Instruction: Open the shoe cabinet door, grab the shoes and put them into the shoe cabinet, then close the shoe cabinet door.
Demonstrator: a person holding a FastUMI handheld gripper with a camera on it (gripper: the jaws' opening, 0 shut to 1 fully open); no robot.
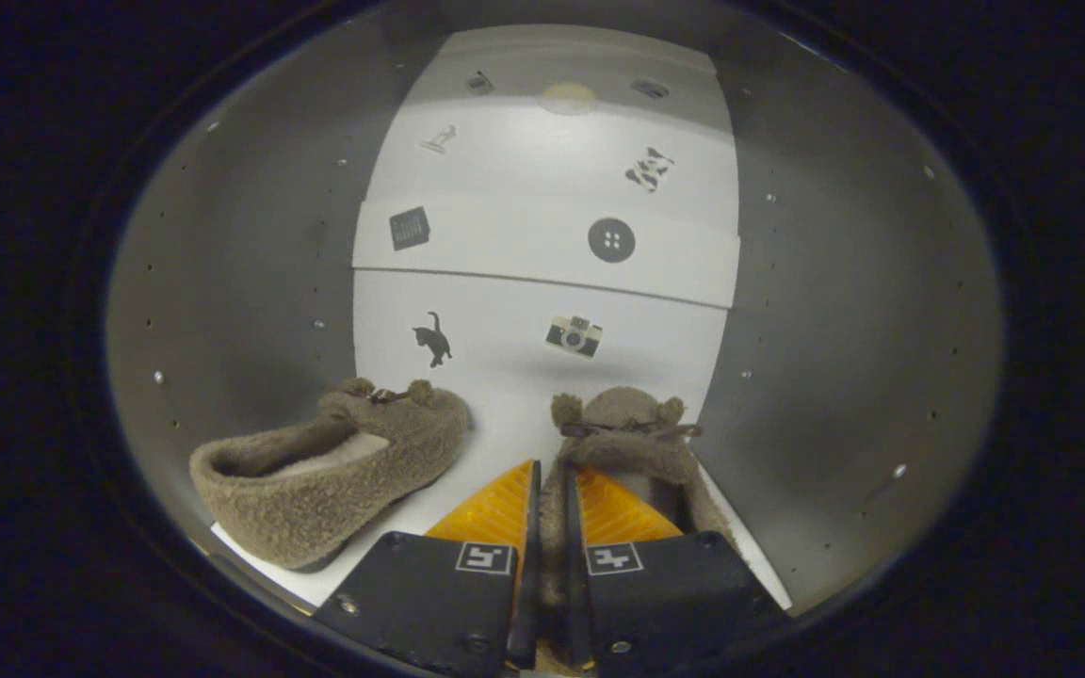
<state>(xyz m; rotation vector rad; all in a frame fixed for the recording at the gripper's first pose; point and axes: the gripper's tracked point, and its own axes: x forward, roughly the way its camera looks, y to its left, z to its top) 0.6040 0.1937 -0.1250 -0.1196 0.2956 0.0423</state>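
We see our claw (550, 490) pinching the side wall of the right slipper (625, 435) between both fingers, inside the shoe cabinet (251, 282); the left slipper (335, 476) lies just beside it on the white shelf (495, 414).

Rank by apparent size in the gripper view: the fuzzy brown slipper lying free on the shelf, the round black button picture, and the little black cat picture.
1. Fuzzy brown slipper, by far the largest, though nearest the camera.
2. Round black button picture and black cat picture: too alike to rank.

The gripper pinches the other slipper.

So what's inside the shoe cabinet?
Two fuzzy brown slippers: one lies free, and the hand-held gripper is shut on the other. Stickers dot the back wall. The gripped slipper's heel is hidden.
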